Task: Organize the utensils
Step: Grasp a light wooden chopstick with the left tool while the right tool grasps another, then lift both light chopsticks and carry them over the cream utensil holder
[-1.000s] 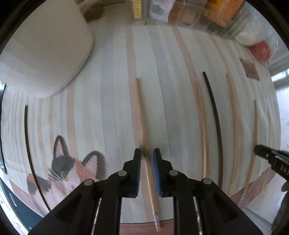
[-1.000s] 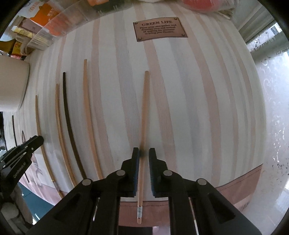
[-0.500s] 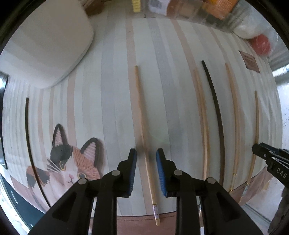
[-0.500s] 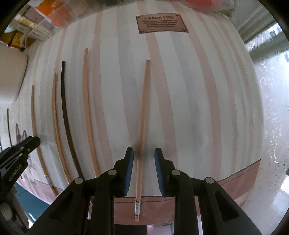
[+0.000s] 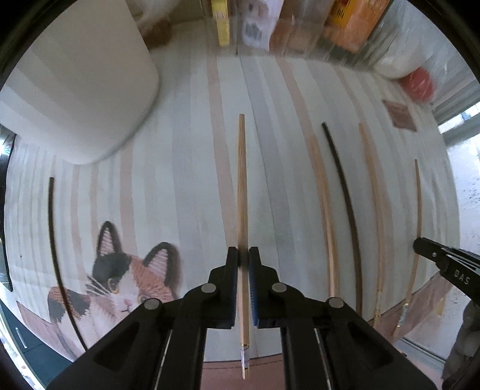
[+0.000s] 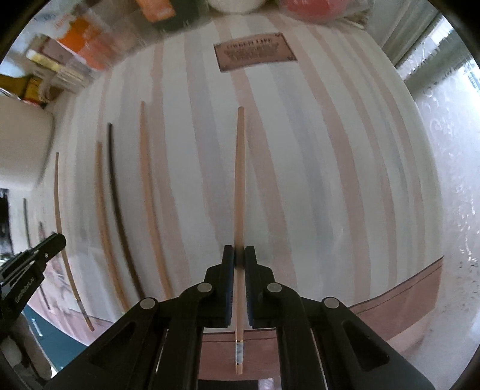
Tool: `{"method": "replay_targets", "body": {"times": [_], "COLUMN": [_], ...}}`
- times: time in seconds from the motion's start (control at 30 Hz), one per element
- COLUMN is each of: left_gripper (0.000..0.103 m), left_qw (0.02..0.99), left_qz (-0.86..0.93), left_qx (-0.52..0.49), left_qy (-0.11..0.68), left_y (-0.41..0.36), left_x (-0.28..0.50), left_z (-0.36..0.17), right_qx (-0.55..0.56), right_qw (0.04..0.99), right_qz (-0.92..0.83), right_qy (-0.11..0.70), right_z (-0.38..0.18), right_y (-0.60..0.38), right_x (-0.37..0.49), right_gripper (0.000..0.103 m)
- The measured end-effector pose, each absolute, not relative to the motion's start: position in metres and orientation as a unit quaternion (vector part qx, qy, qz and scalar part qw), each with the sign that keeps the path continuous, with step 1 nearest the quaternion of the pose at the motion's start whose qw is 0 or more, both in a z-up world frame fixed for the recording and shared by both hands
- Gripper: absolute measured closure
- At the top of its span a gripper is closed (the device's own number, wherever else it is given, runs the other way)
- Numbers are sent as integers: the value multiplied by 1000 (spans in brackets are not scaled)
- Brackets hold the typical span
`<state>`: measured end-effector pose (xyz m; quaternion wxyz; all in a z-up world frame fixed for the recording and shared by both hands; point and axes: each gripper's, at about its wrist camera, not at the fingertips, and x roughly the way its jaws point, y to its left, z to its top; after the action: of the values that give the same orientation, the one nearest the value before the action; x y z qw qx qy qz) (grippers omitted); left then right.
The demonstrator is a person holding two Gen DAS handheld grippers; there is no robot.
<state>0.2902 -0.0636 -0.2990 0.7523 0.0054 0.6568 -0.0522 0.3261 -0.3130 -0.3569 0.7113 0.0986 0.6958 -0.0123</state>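
My left gripper (image 5: 243,258) points down at a striped cloth (image 5: 186,180), its jaws closing tight on a light wooden chopstick (image 5: 241,186) that runs straight away from me. The blue pads press its sides. My right gripper (image 6: 239,257) is likewise closing on a pinkish wooden chopstick (image 6: 239,180), pads pressed against it. Between the two lie a light chopstick (image 5: 325,216), a black chopstick (image 5: 345,204) and another light chopstick (image 5: 376,210). A second black chopstick (image 5: 51,240) lies far left. The right gripper (image 5: 441,261) also shows at the left wrist view's right edge.
A white container (image 5: 75,90) stands at the back left. Boxes and packets (image 5: 300,27) line the far edge, with a red item (image 5: 420,84). A brown label (image 6: 255,51) is sewn on the cloth, a cat picture (image 5: 120,285) near its front border.
Both grippers opened a little wider around their chopsticks half a second ago and have now closed onto them. The background is blurred in both views.
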Motion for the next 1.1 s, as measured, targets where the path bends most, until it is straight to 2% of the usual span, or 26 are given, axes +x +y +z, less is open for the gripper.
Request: {"method": "replay_targets", "body": {"times": [0.5,1.1], "left_gripper": [99,99], "left_qw": [806,889], "left_qz": [-79,-74], "left_qx": [-22,-93], "left_qy": [587,441], "left_y": [-40,24], "left_x": [267,254], "left_z": [-209,-51], "right_qx": [130,153], "right_qw": [770,864], "right_qz": [45,133], "right_qy": [623,461], "right_z": [-271,-97], "right_y": [-288,-211], "right_x": [284,294], "right_gripper": [96,96]}}
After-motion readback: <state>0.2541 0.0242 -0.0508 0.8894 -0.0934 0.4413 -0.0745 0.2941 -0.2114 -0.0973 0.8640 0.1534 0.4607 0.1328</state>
